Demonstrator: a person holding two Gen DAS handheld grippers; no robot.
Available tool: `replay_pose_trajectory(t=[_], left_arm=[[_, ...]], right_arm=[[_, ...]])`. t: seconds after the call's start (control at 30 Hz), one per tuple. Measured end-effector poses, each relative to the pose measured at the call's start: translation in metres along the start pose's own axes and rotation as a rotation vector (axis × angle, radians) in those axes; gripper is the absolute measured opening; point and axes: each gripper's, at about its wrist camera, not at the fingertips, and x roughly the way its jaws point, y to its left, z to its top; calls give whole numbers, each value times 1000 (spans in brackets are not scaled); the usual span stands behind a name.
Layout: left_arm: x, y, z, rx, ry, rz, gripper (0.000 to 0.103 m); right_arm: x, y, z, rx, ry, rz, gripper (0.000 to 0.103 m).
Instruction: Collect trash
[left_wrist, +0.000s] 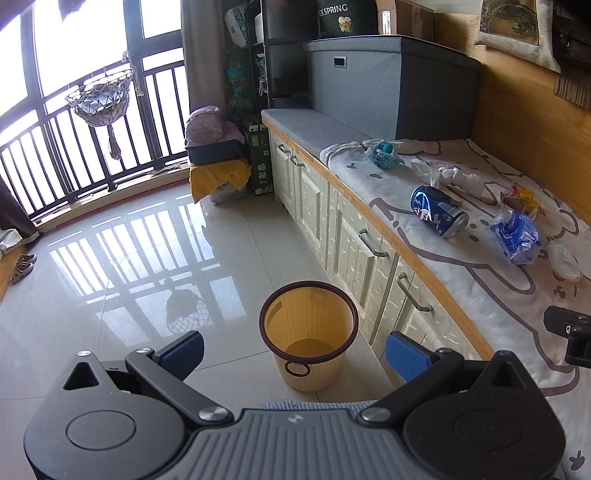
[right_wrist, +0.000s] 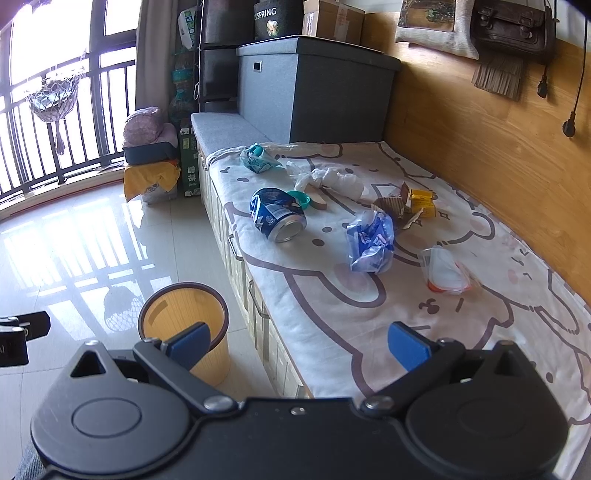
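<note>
Hovering over the tiled floor, the left gripper has its blue-padded fingers spread wide with nothing between them. In its view the yellow waste bin stands upright on the floor straight ahead, framed between the two fingers and just beside the cabinet front.

Further right, the right gripper is held level at the near edge of the cartoon-print cloth covering the bench, its jaws likewise wide and holding nothing. From this side the bin sits behind its left finger.

Ahead of the right gripper and well apart from it, the trash lies scattered on the cloth: a dented blue can on its side nearest the bench edge, a crumpled blue wrapper, a clear packet, white tissue, a yellow carton and a teal bag farthest back.
</note>
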Motion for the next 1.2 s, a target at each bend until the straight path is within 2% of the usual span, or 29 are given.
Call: replay_pose_trajectory(t=[0.23,0.27,0.53,1.0,1.2], left_arm=[[-3,-3,7,5,-3,-4,103],[11,-20,7,8,-6,-6,103],[18,-38,14,40,-75,-47,103],[38,-100,33,197,-179,-171,103],[61,-131,52,223,-181,-226,103]], right_arm=[[1,-3,-1,16,-13,2,103],[1,-3,-1,18,-16,3,103],[4,-18,-2,39,-88,-9,103],[18,-81,-17,161,-175,-89,103],[36,-110,-30,222,-199,-116,103]])
